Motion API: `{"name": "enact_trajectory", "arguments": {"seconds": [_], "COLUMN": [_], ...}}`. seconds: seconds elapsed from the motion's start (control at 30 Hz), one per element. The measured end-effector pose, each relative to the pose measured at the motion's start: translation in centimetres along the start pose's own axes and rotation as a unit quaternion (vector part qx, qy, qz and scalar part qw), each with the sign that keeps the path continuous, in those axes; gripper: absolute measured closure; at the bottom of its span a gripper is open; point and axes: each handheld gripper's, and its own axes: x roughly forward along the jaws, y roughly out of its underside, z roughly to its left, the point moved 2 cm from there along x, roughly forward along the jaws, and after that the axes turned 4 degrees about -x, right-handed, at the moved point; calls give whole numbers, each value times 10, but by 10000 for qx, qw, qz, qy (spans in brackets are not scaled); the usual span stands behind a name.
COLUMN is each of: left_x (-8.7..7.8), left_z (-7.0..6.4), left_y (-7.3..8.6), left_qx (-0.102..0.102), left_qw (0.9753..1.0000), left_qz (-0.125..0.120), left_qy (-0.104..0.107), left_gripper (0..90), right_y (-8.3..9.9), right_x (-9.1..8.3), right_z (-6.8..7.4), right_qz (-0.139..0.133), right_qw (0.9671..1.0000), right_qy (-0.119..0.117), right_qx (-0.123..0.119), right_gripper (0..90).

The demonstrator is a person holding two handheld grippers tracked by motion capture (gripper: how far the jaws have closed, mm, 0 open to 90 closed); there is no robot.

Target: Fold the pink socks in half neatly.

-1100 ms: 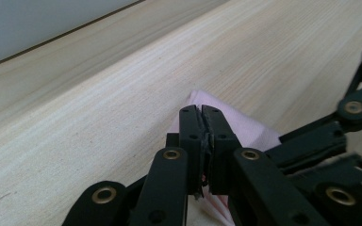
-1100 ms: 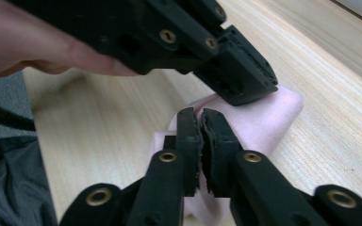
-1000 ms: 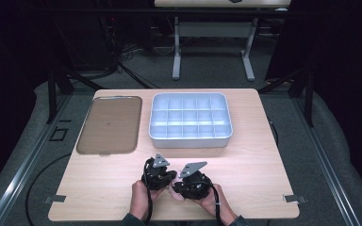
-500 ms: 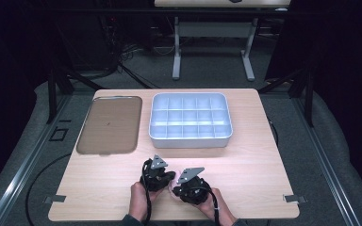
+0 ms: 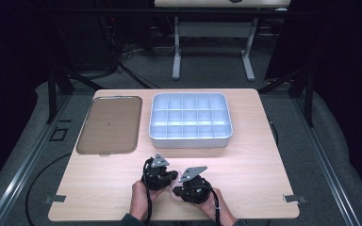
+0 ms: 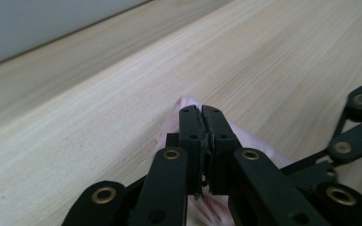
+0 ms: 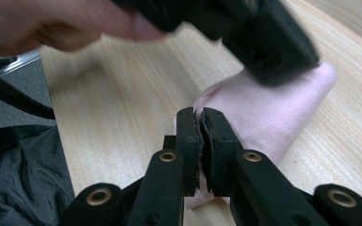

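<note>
A small pink cloth (image 5: 174, 188) lies on the wooden table (image 5: 245, 160) near its front edge, between my two grippers. In the high view my left gripper (image 5: 171, 180) and right gripper (image 5: 178, 189) sit close together, tips almost meeting, each held by a hand. Seen from the left gripper view, the left gripper (image 6: 201, 111) is shut, with the pink cloth (image 6: 259, 143) pinched between the jaws and spreading under them. The right gripper (image 7: 200, 113) is shut on a rolled fold of the cloth (image 7: 273, 113). The left gripper (image 7: 264, 42) hangs blurred just above that fold.
A white compartment tray (image 5: 190, 139) with several empty cells stands at the back middle. A flat brown tray (image 5: 108, 125) lies to its left. The table's right half is bare wood. Another table's legs (image 5: 175, 52) stand beyond the far edge.
Both grippers stay together over the cloth. The right gripper has shifted slightly toward the table's front edge.
</note>
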Motion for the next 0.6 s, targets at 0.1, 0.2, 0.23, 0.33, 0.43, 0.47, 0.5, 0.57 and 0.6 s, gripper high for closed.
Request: {"name": "enact_trajectory", "arguments": {"seconds": [0.1, 0.2, 0.23, 0.33, 0.43, 0.47, 0.5, 0.57, 0.6], "left_x": [0, 1, 1, 2, 2, 2, 2, 2, 2], "left_z": [2, 2, 3, 2, 2, 2, 2, 1, 1], "left_y": [1, 2, 2, 2, 2, 2, 3, 2, 3], "left_qx": [-47, -50, -61, -102, -97, -95, -92, -59, -50], "left_qw": [10000, 10000, 10000, 9999, 9999, 9999, 9999, 10000, 10000], "left_qz": [27, 16, 13, -20, -23, -38, -40, -32, -39], "left_qy": [20, 10, 13, 0, -12, -16, -26, -66, -74], "left_gripper": [885, 888, 888, 889, 890, 890, 890, 891, 891], "right_y": [0, -1, -1, -3, -6, -8, -9, -12, -13], "right_x": [0, -3, -6, -16, -31, -35, -36, -32, -28], "right_z": [-2, -9, -11, -18, -29, -34, -37, -41, -41], "right_qz": [0, 19, 22, 56, -243, -358, -423, -387, -280], "right_qw": [9999, 9986, 9978, 9968, 9955, 9942, 9923, 9903, 9902], "right_qy": [-93, -450, -557, -633, -376, -262, -130, -77, -43], "right_qx": [84, 294, 353, 483, 829, 981, 1155, 1333, 1368], "right_gripper": [833, 745, 725, 691, 679, 670, 664, 643, 620]}}
